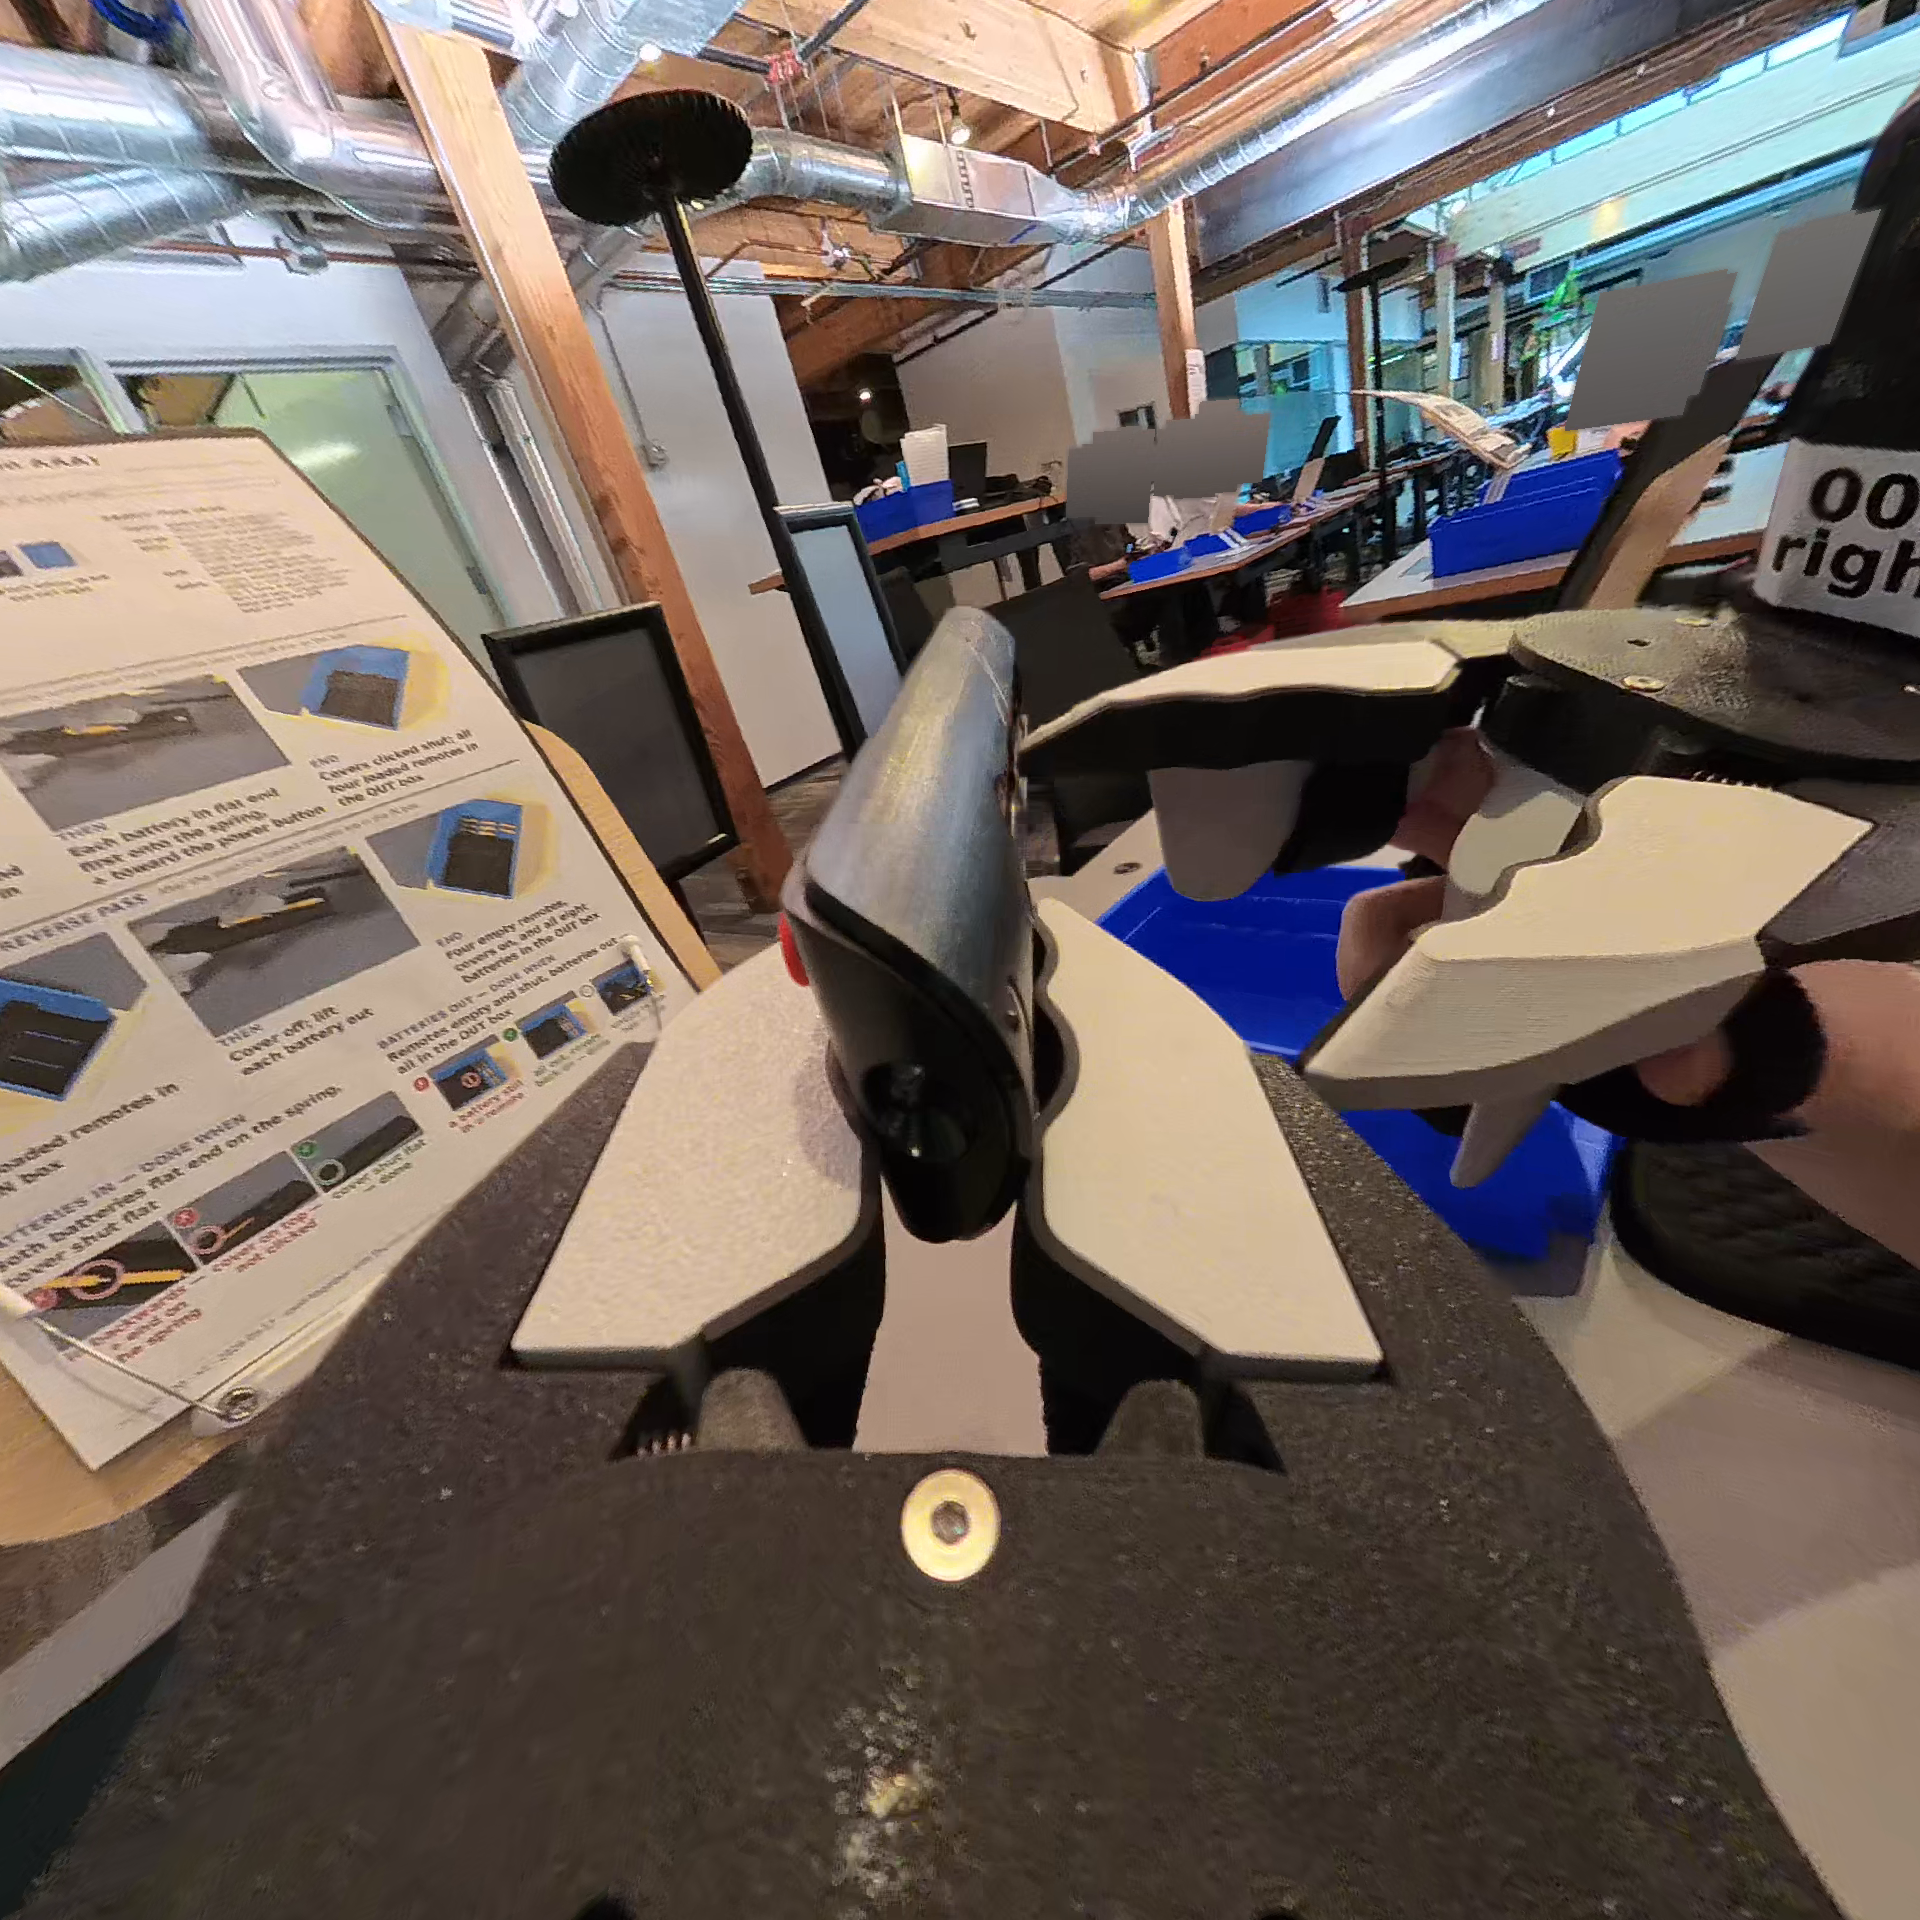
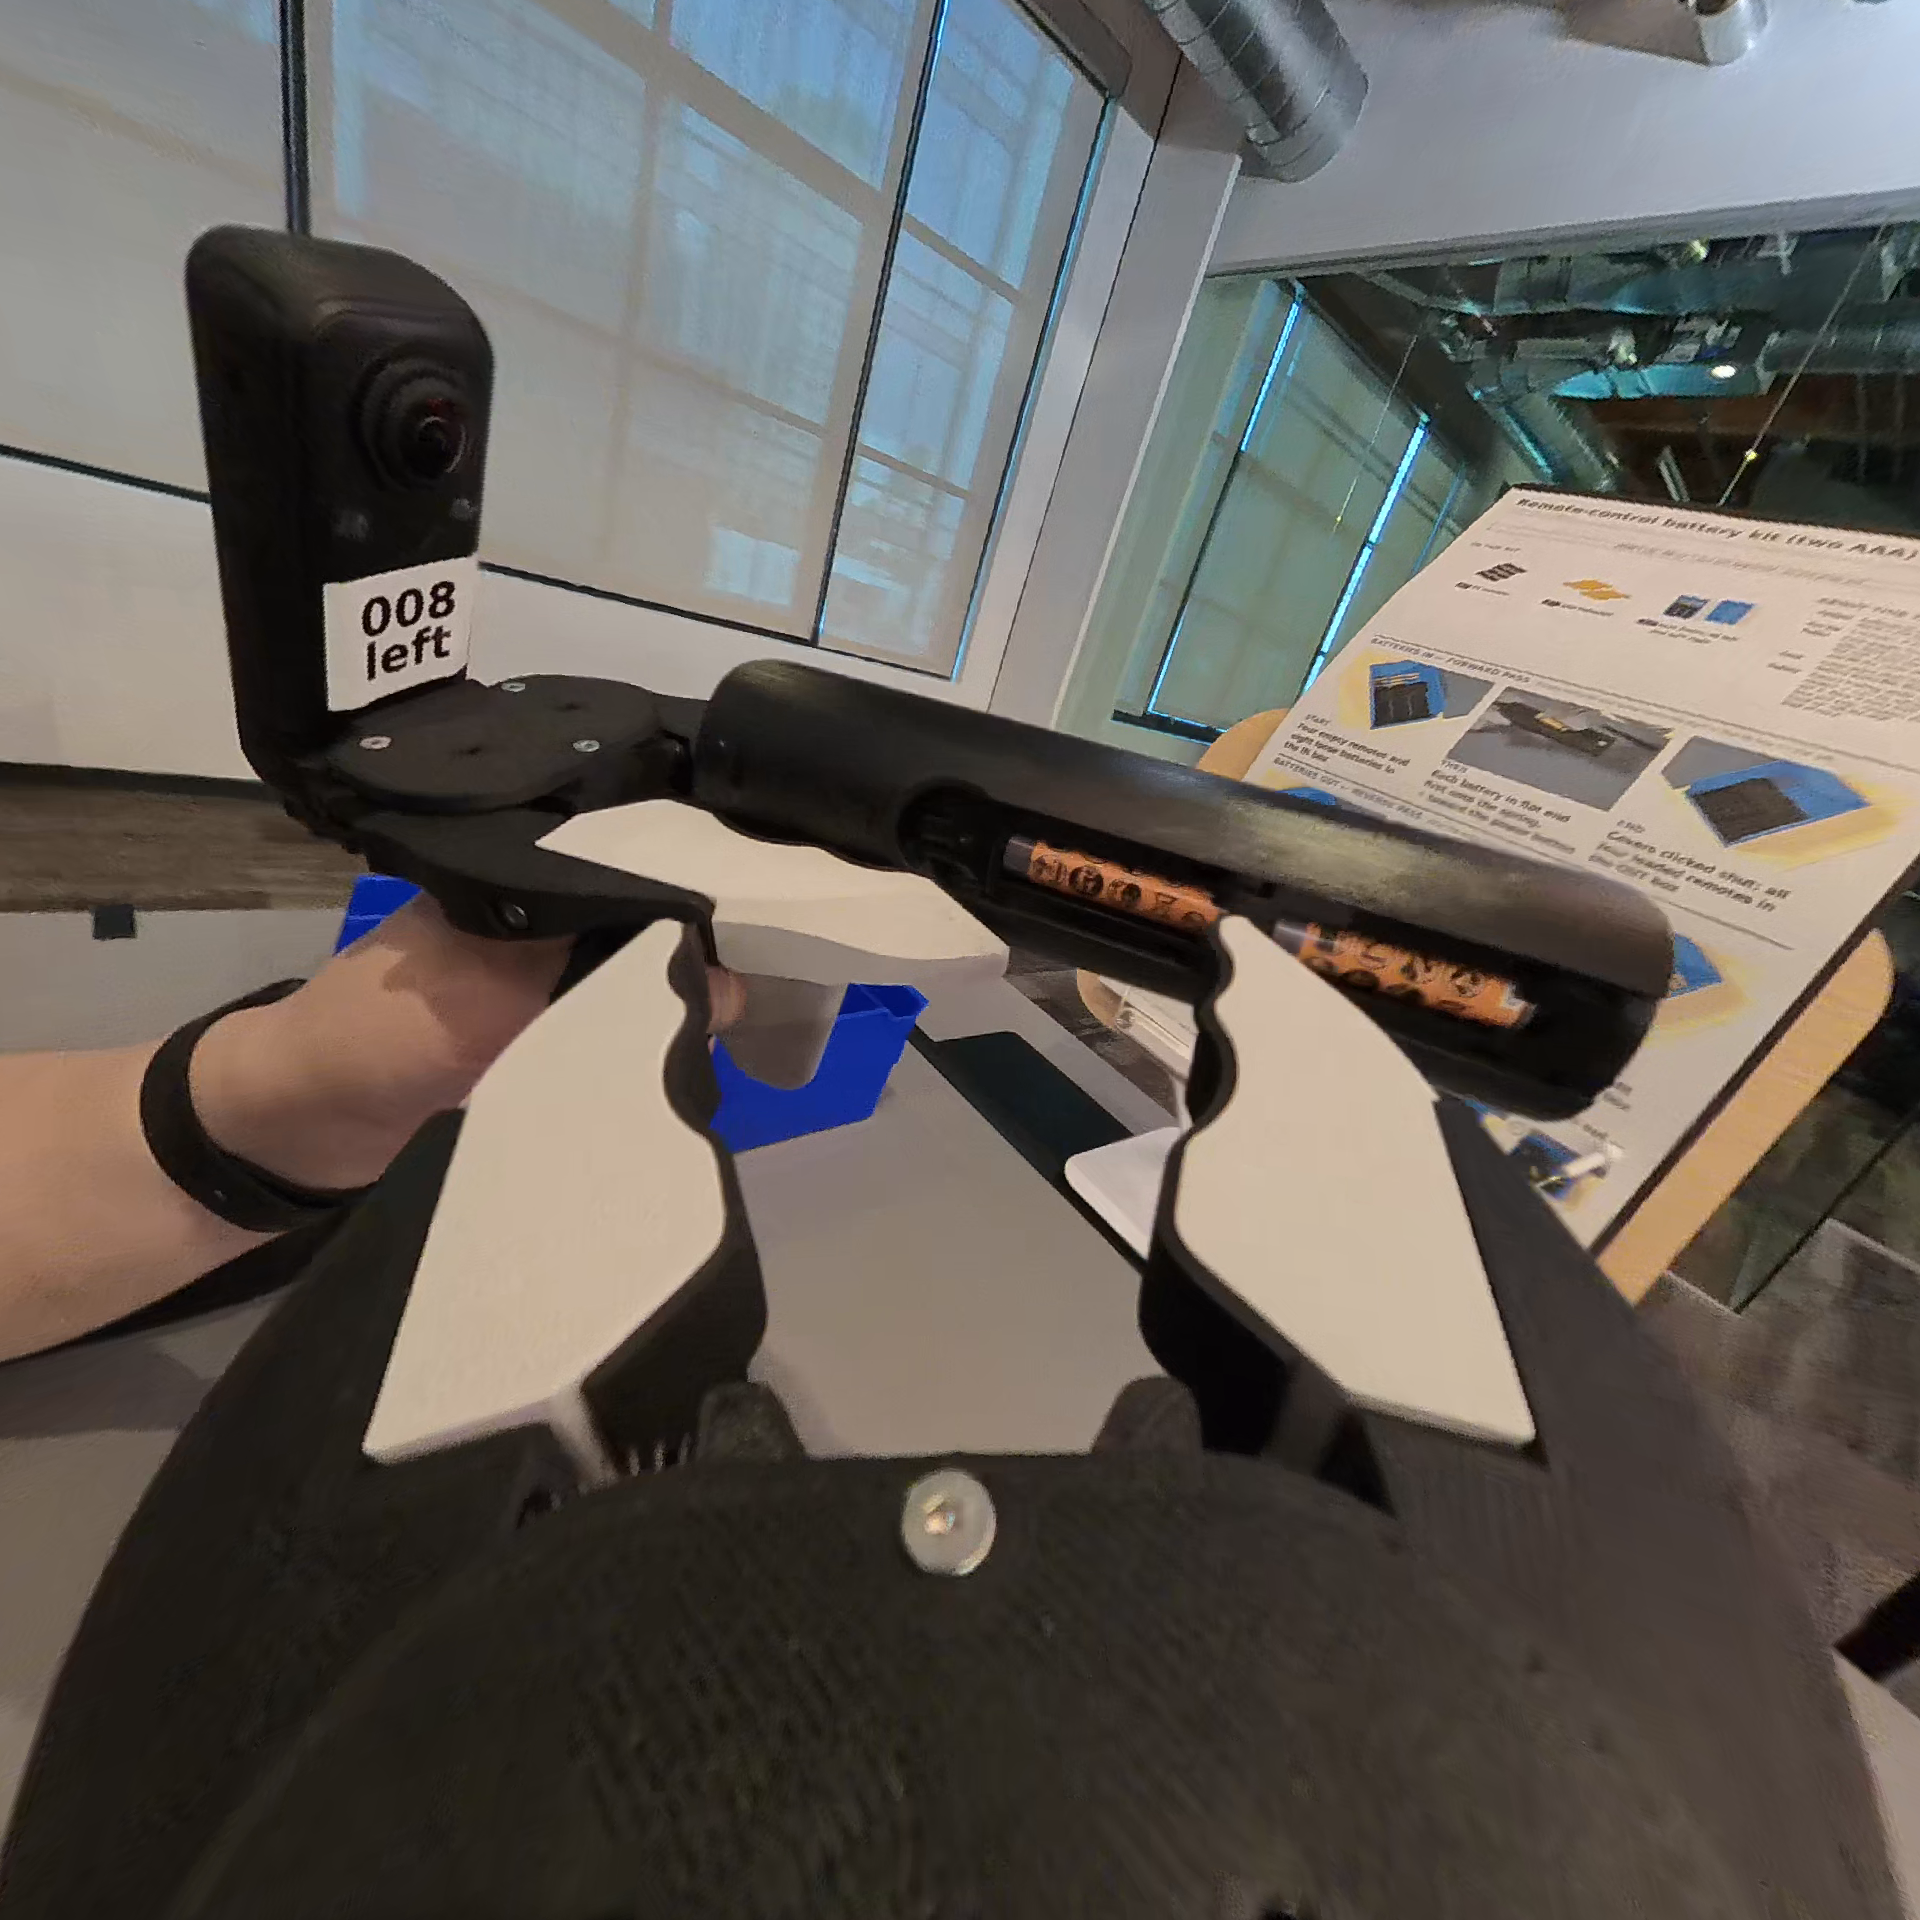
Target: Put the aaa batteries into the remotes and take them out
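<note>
My left gripper (image 1: 951, 1081) clamps the remote (image 2: 1174, 883) aloft; right gripper (image 2: 951, 1049) open, empty — beside two batteries (image 2: 1117, 883), seemingly uncovered. I'd pinch one battery's raised end — lift gently.

- White label w/ bold black print (image 2: 400, 632) is sticking to the black camera (image 2: 343, 457) in the right wrist view; legible, wording not given here.
- Similar white label (image 1: 1844, 540) is showing on a second black camera (image 1: 1870, 343) at the right edge of the left wrist view, partly cut off by the frame.
- Instruction sheet (image 1: 239, 883) w/ headings, captions and small photos is leaning on a wooden board; also seen in the right wrist view (image 2: 1662, 748).
- Orange batteries (image 2: 1112, 883) w/ black print are lying in the open remote (image 2: 1195, 790); print is too blurred to read.
</note>
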`<state>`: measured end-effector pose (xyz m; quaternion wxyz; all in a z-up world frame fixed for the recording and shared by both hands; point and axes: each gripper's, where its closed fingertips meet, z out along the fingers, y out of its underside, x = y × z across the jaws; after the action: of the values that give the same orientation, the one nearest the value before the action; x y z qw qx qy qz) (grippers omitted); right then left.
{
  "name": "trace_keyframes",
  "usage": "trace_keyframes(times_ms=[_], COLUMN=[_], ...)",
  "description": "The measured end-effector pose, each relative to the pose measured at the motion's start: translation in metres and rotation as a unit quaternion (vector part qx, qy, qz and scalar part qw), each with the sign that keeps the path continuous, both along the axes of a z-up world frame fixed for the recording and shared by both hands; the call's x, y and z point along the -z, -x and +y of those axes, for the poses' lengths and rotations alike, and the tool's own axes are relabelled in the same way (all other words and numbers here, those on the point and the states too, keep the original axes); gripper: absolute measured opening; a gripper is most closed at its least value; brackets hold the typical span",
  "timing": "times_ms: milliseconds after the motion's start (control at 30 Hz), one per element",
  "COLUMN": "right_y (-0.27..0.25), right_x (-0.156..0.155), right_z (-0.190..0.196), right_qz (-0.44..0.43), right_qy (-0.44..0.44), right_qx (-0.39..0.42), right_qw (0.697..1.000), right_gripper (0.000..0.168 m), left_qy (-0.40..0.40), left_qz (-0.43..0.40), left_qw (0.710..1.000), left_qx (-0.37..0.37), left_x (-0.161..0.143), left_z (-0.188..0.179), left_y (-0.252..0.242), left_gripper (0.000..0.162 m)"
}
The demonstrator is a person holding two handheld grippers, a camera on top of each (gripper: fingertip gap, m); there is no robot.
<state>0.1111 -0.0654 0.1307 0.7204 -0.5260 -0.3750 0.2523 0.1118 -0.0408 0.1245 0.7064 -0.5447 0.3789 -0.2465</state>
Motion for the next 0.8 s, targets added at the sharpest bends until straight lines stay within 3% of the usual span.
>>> trace_keyframes(times_ms=[167,800], right_y=[0.0002,-0.0013], right_x=[-0.0007,0.001], right_z=[0.0015,0.0027], right_qz=[0.006,0.001], right_qy=[-0.009,0.003], right_qx=[0.011,-0.006], right_qw=[1.0,1.0], right_gripper=[0.099,0.098], left_qy=[-0.013,0.041], left_qz=[0.006,-0.018], left_qw=[1.0,0.999], left_qx=[-0.015,0.015], left_x=[-0.0001,0.0033], left_z=[-0.0003,0.002], left_y=[0.0002,-0.0002], left_gripper=[0.024,0.024])
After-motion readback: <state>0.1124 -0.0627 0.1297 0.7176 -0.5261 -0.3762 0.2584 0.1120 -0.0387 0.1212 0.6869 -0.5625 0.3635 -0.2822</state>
